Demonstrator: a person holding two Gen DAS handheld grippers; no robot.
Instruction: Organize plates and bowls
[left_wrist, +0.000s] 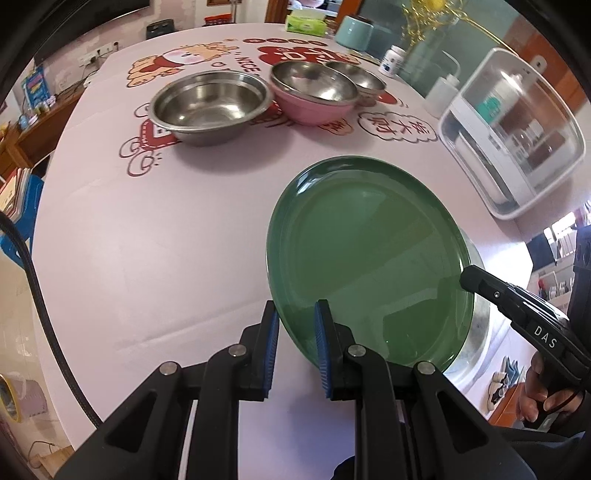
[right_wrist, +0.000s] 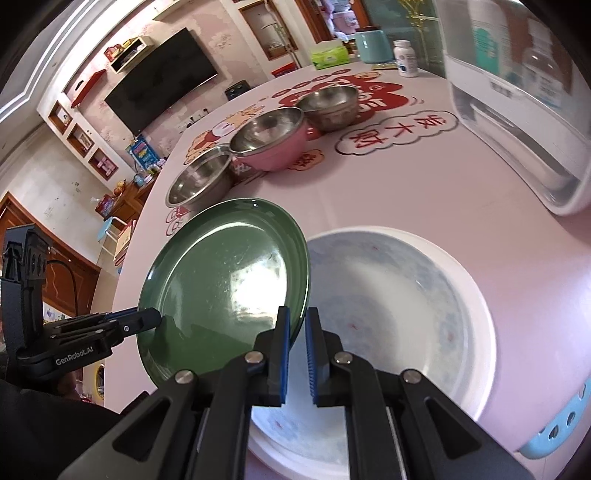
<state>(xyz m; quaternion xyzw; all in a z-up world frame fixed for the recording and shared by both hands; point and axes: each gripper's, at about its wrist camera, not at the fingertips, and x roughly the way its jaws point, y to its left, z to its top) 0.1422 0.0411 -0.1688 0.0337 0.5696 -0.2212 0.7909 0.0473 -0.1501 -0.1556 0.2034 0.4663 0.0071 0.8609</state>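
Blue-padded fingers of the left hand-held gripper fill the bottom of the left wrist view, closed on the near rim of a green plate. That plate is tilted and raised over the near right part of the pink-clothed surface. At its right rim the right hand-held gripper pinches too. A sliver of metal rim shows beneath the plate's right side; what it belongs to I cannot tell. Toward the far edge stand a wide steel bowl, a pink bowl with a steel lining, and a smaller steel bowl, all apparently empty. A clear plastic bin sits at the right edge, with bottles visible through its wall.

From the right wrist view, the right hand-held gripper is clamped thinly on the green plate's edge, and the left hand-held gripper bites the opposite rim. Just beside and below lies a white plate with faint blue pattern, nothing on it, at the near edge of the surface. The three bowls line up beyond.

Both grips hold only a narrow strip of glossy rim, so I judge slipping the main risk: if the two hands pull apart or twist unevenly, the plate may pivot out and drop onto the white plate, chipping either. Setting it down tilted could also make it skid toward the near edge.
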